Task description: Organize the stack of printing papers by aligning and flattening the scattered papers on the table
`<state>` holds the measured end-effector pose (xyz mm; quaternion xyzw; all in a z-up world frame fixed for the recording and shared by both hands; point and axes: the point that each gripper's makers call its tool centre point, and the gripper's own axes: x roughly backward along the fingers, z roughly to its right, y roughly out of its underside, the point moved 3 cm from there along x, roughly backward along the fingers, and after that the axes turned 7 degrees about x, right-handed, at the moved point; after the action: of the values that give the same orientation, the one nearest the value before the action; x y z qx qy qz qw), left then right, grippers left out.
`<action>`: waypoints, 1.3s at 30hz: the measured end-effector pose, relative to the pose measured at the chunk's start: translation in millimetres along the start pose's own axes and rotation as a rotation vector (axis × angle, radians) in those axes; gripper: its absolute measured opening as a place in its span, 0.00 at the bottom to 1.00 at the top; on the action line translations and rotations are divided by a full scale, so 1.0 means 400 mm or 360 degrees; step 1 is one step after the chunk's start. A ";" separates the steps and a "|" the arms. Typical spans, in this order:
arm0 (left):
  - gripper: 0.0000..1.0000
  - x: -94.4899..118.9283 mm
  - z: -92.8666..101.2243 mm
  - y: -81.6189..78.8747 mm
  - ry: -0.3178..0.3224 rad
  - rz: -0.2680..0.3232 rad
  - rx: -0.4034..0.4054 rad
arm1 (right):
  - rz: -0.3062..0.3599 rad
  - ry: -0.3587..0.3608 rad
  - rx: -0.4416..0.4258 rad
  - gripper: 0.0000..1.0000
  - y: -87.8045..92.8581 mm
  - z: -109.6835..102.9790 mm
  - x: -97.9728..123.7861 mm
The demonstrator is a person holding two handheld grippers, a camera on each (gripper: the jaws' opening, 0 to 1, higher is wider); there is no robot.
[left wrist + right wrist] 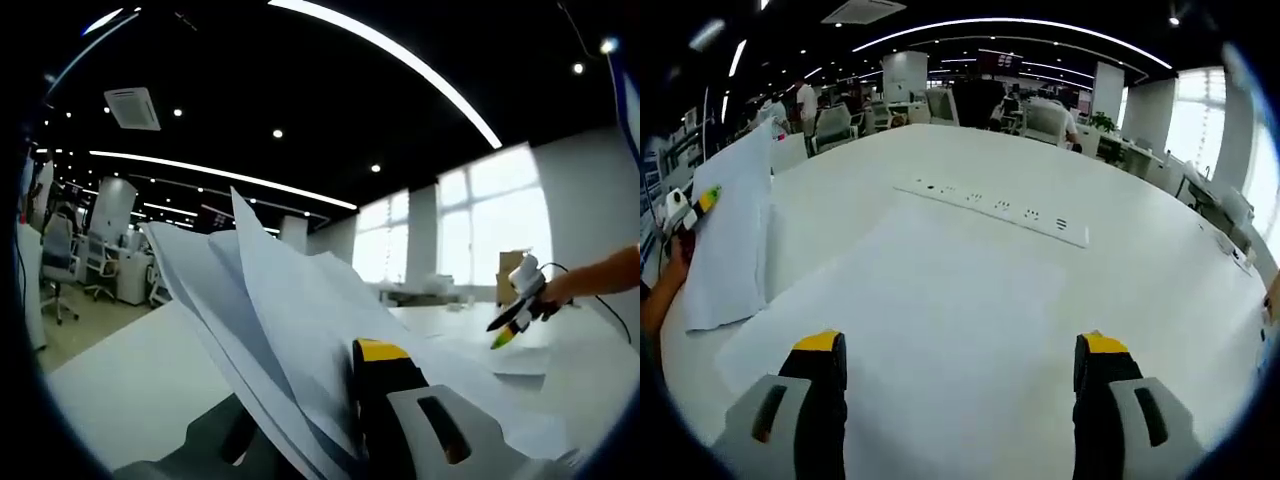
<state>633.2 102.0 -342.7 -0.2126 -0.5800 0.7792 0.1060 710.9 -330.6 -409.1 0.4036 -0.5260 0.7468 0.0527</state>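
In the left gripper view, a sheaf of white papers (290,320) stands tilted up off the white table (130,380), fanned at its top. My left gripper (310,400) is shut on its lower edge; the yellow-tipped right finger (382,352) presses the sheets and the other finger is mostly hidden behind them. The right gripper view shows the same lifted papers (735,230) at far left, with the left gripper (690,205) on them. My right gripper (960,345) is open just above flat sheets (940,300) on the table, holding nothing. A hand carries it at right (518,305).
A white power strip (990,205) lies across the table (1140,260) beyond the flat sheets. Office chairs (60,260) and desks stand behind at left, and people sit at desks (1040,115) in the background. Bright windows (480,220) fill the far wall.
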 end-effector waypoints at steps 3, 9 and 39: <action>0.12 0.000 0.000 -0.001 0.0000 0.0000 0.0000 | -0.0015 -0.0005 -0.0017 0.89 0.007 0.001 -0.016; 0.12 0.000 0.000 -0.001 0.0000 -0.0002 -0.0002 | -0.0036 -0.0004 -0.0030 0.89 0.019 -0.004 -0.032; 0.12 -0.002 0.001 -0.002 0.0001 -0.0009 -0.0004 | 0.0098 -0.0032 -0.0040 0.90 0.028 0.000 -0.032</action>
<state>633.6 101.6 -341.9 -0.2113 -0.5816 0.7781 0.1080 713.8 -330.9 -425.7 0.3941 -0.5478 0.7373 0.0295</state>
